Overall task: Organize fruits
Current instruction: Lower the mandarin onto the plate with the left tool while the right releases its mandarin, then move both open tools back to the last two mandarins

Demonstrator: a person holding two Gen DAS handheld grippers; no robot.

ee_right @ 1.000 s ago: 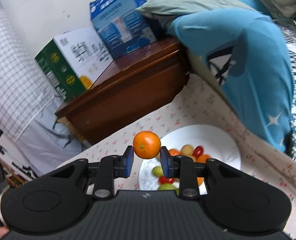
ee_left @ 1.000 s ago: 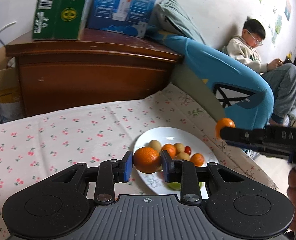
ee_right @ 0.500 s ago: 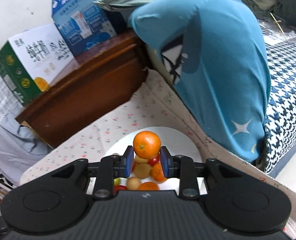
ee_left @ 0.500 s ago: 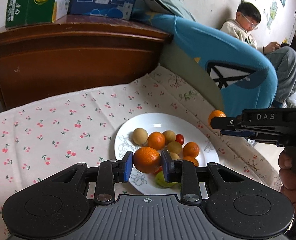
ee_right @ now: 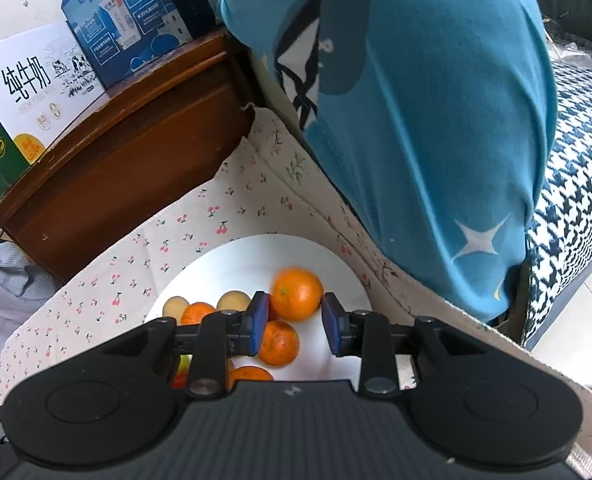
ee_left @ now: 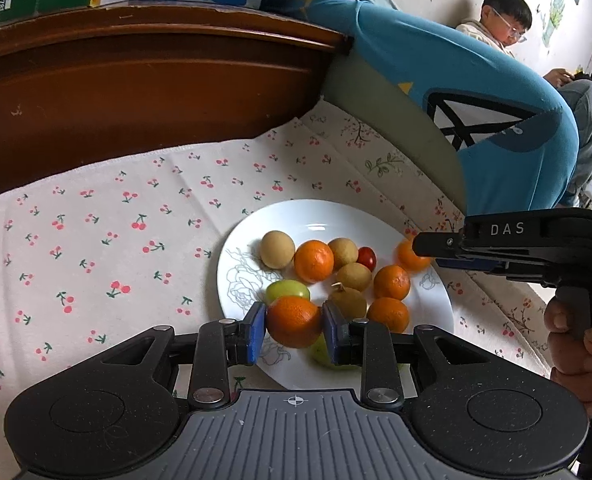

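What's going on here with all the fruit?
A person works two handheld grippers over a plate of fruit. The left gripper clamps an orange just above the plate's near edge. The right gripper has just been opening its jaws. A second orange sits loose between them, apparently about to land on the plate.

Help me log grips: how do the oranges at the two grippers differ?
The left gripper clamps the left orange between both pads; the right orange sits loose at the tips of the right gripper, whose jaws have just been opening. The left orange looks sharp, the right orange blurred. Both are round, over the white plate.
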